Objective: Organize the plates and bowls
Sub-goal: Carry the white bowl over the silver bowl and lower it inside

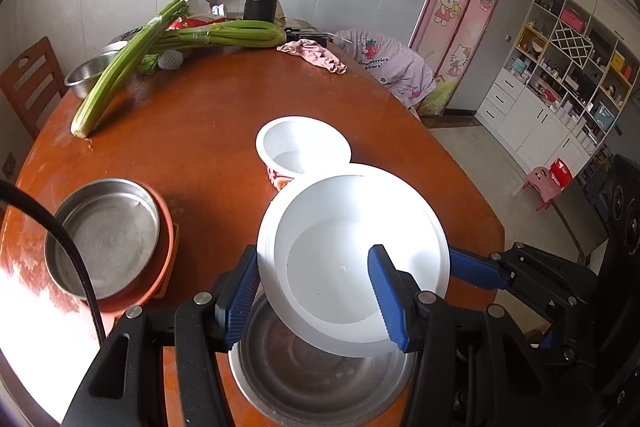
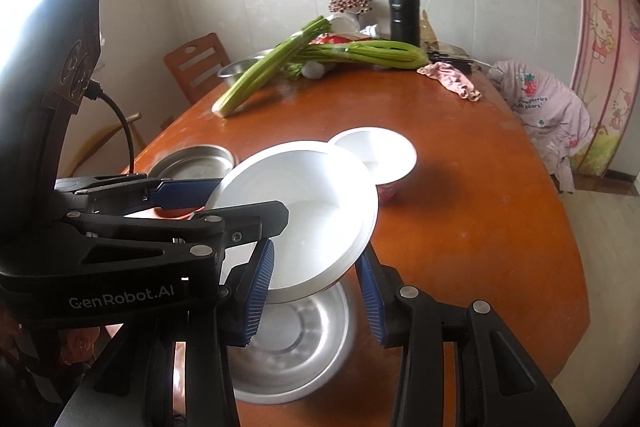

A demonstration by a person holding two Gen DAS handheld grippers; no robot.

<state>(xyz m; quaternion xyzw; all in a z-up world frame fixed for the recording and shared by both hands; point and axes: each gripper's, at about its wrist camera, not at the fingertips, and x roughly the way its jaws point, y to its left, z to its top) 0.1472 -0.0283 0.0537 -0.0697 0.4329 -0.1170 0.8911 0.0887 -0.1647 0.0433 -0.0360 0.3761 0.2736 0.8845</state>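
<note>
Left wrist view – both grippers clamping white plate (image 1: 352,259) rim, tilted above steel bowl (image 1: 320,379)

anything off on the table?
No spills or damage visible. Odd among the dishes: long green celery stalks lie propped over the steel basin at the far edge, and a crumpled pink cloth sits loose on the round wooden table.

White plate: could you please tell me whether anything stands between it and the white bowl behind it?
Nothing visible does. The white plate, held over a steel dish, is in front of the white bowl with no object between; the celery lies far beyond.
</note>
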